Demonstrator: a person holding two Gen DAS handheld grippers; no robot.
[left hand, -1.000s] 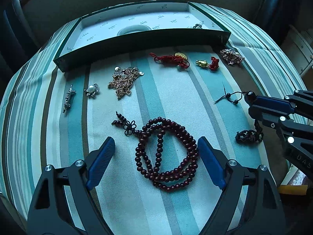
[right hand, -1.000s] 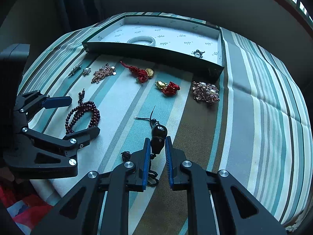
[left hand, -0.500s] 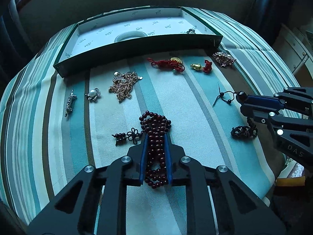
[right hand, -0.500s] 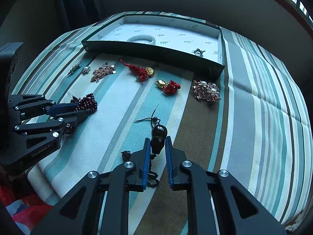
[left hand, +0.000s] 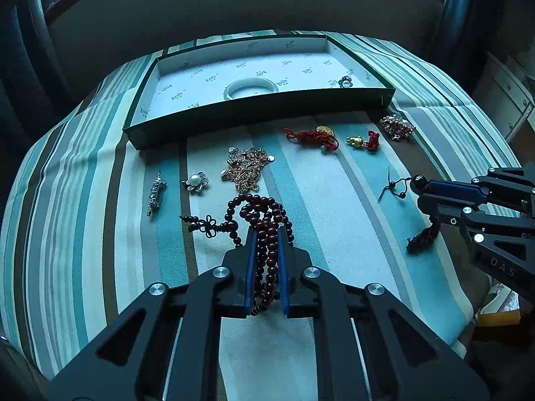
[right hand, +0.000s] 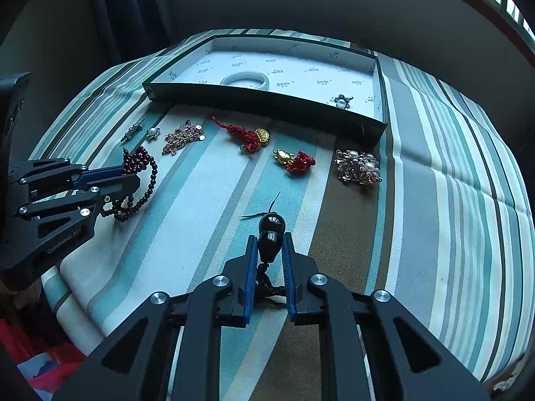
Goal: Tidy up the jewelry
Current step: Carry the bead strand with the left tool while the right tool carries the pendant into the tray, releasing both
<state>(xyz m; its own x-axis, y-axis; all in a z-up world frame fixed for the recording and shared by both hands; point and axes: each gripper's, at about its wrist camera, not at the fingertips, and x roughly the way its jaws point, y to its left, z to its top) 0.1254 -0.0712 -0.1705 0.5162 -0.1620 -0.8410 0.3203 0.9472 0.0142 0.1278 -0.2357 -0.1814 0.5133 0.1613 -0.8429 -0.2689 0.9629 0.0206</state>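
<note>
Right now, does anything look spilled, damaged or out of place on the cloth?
Nothing looks damaged or spilled. The left gripper is shut on the dark red bead strand, bunching its loops; the right gripper is shut on the black bead pendant. Only a white bangle and pearl flower are in the box.

Both wrist views toward shared tray (left hand: 267,107)

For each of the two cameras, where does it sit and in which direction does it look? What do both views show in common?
Left wrist: sits on the left gripper, looks forward over the striped cloth to the green box; its own fingers clamp the dark red bead necklace, and the right gripper shows at the right edge.
Right wrist: sits on the right gripper, faces the same box; its fingers clamp a black bead pendant, and the left gripper shows at left.
Shared: box, cloth, necklace, pendant, both grippers.
</note>
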